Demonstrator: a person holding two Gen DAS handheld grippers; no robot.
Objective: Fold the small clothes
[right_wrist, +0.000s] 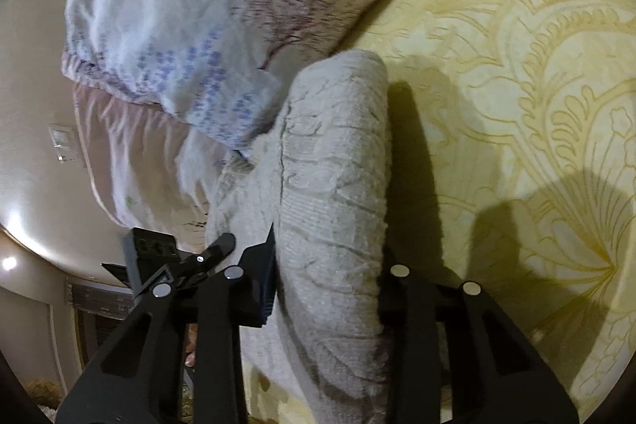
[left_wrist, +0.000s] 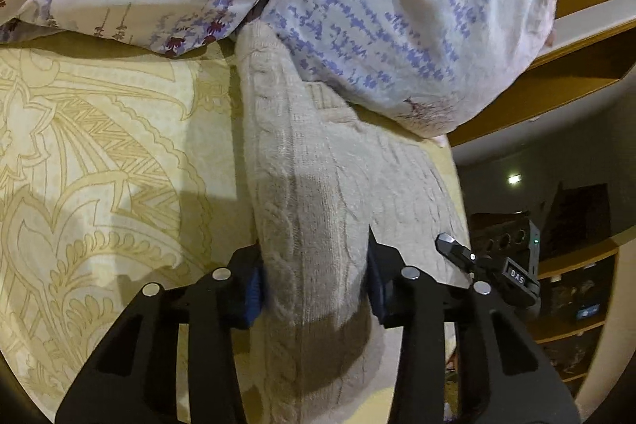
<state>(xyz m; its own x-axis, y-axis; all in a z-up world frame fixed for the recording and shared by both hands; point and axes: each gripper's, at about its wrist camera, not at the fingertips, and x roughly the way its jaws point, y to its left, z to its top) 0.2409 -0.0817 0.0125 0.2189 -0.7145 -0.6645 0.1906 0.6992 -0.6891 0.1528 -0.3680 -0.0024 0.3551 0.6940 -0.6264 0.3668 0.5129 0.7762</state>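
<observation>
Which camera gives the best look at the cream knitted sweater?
The left wrist view: the cream sweater stretches from the tongs up to the flowered pillow, with its cable pattern clear. The right wrist view shows only one rolled fold of it, blurrier, beside the same pillow.

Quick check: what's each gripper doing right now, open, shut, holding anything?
Left gripper: shut on the cream knit garment.
Right gripper: shut on the same cream knit garment.

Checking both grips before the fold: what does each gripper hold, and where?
Both hold the cream knit garment: left gripper and right gripper each pinch a bunched ridge.
</observation>
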